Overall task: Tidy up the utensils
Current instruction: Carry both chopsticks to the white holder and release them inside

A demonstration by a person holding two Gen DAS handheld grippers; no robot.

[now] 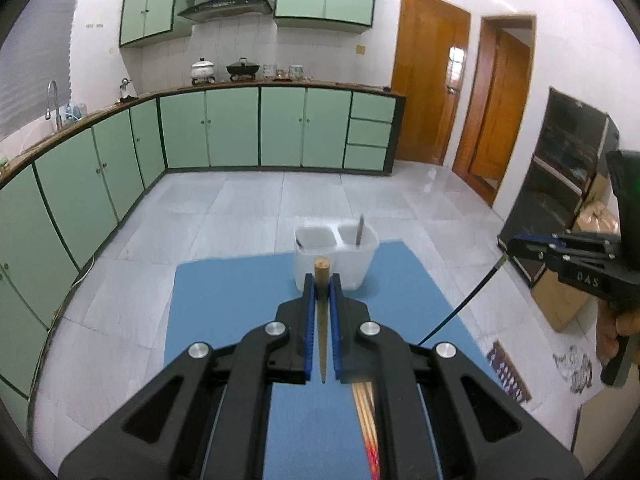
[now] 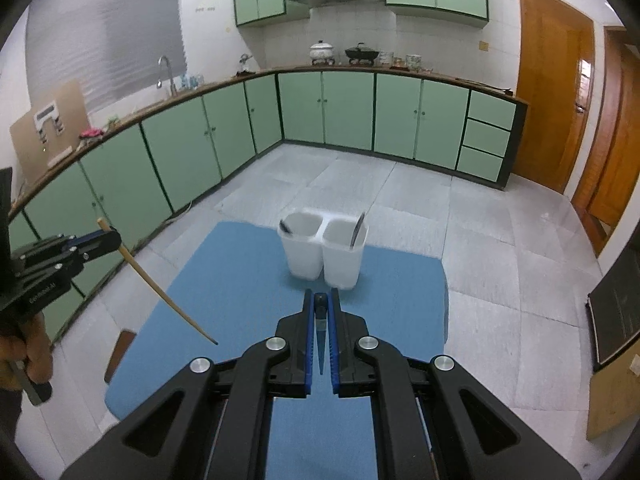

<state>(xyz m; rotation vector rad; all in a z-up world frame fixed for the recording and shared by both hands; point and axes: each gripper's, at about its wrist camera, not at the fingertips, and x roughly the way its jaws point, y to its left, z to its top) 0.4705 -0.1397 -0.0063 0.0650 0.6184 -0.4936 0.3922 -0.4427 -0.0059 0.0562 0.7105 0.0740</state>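
My left gripper [image 1: 321,280] is shut on a wooden chopstick [image 1: 321,265] that runs back between its blue pads. In the right wrist view the same gripper [image 2: 114,240] is at the left, with the chopstick [image 2: 160,292] slanting down over the blue mat [image 2: 224,280]. My right gripper [image 2: 321,296] is shut on a black chopstick [image 2: 320,332], and shows in the left wrist view [image 1: 512,246] with that stick [image 1: 460,308] hanging down-left. Beyond both stands a white two-compartment holder [image 2: 304,260]. A metal utensil [image 2: 357,232] leans in its right cup and a dark one [image 2: 286,227] in its left.
Several more chopsticks [image 1: 366,408] lie on the mat [image 1: 224,312] under the left gripper. Green cabinets [image 2: 192,144] line the left and far walls around a grey tiled floor [image 2: 500,248]. A black shelf [image 1: 560,184] and a cardboard box [image 1: 560,304] are on the right.
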